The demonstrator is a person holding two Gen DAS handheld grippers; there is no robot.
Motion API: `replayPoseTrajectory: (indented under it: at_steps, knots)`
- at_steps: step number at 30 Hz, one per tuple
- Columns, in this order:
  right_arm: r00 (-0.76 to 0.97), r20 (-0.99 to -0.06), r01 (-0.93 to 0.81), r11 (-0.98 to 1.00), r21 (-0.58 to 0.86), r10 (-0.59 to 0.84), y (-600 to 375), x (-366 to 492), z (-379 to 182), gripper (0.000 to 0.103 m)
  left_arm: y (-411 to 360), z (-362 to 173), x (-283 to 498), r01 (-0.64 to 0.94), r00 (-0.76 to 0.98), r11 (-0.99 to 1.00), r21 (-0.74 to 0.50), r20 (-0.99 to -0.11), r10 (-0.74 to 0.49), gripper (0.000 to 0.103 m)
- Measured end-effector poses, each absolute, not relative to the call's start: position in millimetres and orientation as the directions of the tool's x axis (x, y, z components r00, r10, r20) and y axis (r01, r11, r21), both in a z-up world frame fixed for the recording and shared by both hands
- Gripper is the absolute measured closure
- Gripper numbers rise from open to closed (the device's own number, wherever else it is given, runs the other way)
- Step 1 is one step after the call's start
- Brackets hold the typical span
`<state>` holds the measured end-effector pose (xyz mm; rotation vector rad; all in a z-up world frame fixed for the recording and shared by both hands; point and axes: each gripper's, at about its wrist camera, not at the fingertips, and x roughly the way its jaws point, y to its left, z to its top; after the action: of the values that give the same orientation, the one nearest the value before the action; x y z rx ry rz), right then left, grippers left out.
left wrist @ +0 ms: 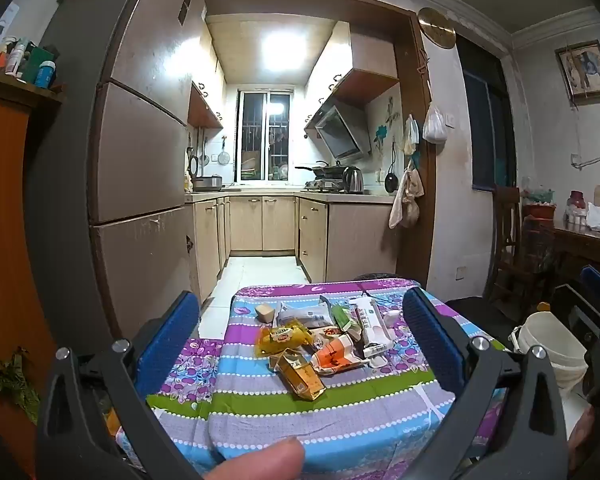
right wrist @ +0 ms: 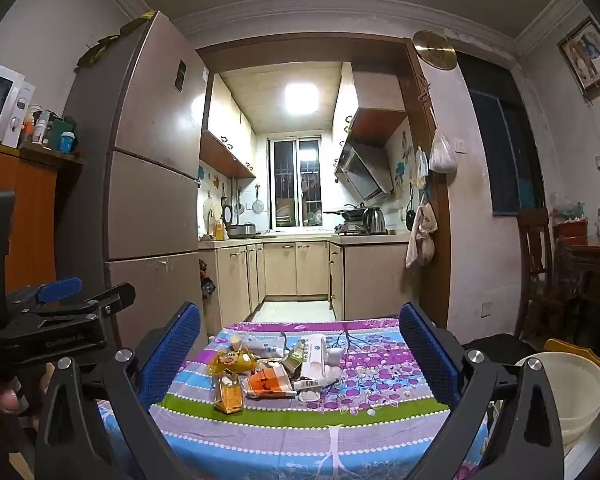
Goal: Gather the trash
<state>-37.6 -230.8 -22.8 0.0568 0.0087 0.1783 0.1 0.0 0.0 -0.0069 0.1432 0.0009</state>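
Nearest the lens in the left wrist view is a fingertip (left wrist: 268,458) at the bottom edge, and beyond it the left gripper (left wrist: 300,344) stands spread wide with nothing between its blue pads; the right gripper (right wrist: 300,350) is likewise released and empty. Both hang at the near edge of the table (left wrist: 320,420) with its flowered, striped cloth, so I judge that the task stands at its very start: no trash has been lifted yet. The litter lies in one heap around the middle of the table, a little towards the far side. Counting what can be told apart, there is one gold carton (left wrist: 300,376) nearest, one orange wrapper (left wrist: 336,356) just right of it, one yellow packet (left wrist: 282,336) behind, one long white tube box (left wrist: 370,320), one green wrapper (left wrist: 344,316), one grey-white pouch (left wrist: 306,314) and one small tan lump (left wrist: 266,312); smaller scraps overlap too much to count. One white bucket (right wrist: 568,392) stands low to the right of the table, apparently the bin. The next move calls for reaching forward and closing on the gold carton, the nearest and freest piece.
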Motion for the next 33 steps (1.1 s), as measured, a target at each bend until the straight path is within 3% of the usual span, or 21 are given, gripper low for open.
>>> replayPoseTrajectory:
  at_steps: [33]
  knots:
    - [0.984,-0.007,-0.175,0.983,0.060,0.176,-227.3,-32.0,-38.4,0.004,0.5,-9.3,8.3,-0.002,0.985,1.000,-0.008,-0.174,0.001,0.005]
